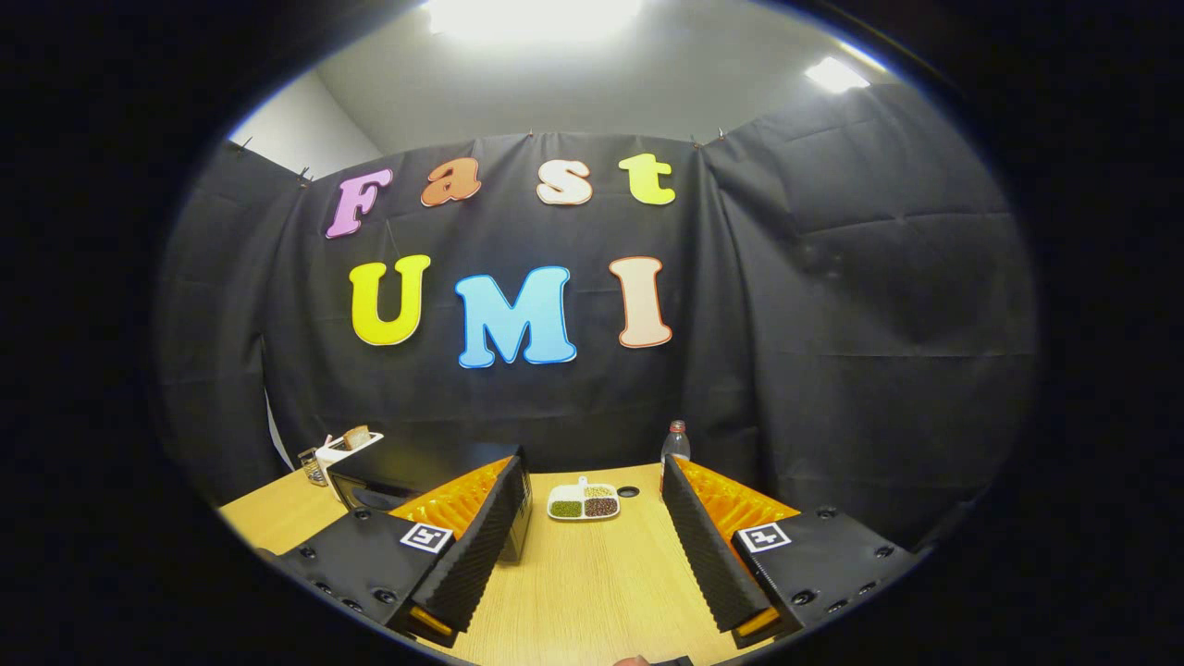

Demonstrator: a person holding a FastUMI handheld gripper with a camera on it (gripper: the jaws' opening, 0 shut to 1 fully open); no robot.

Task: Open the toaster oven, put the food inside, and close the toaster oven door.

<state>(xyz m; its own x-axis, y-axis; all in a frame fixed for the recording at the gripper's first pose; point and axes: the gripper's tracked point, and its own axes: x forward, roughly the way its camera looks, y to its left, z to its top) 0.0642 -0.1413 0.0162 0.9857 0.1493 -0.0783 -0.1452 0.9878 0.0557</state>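
Note:
My gripper (pixel 592 499) is open, its two fingers spread wide above the wooden table (pixel 592 592), with nothing between them. A dark toaster oven (pixel 388 481) stands on the table behind and left of the left finger (pixel 481 546), which hides most of it; its door state cannot be made out. A white divided dish (pixel 584 502) with green, brown and pale food sits on the table just beyond the fingertips, between the two fingers.
A white holder (pixel 347 447) with small items and a glass jar (pixel 313 465) stand left of the oven near the booth wall. A clear bottle (pixel 675 442) with a red cap stands behind the right finger (pixel 712 546). A small dark hole (pixel 628 491) marks the tabletop beside the dish.

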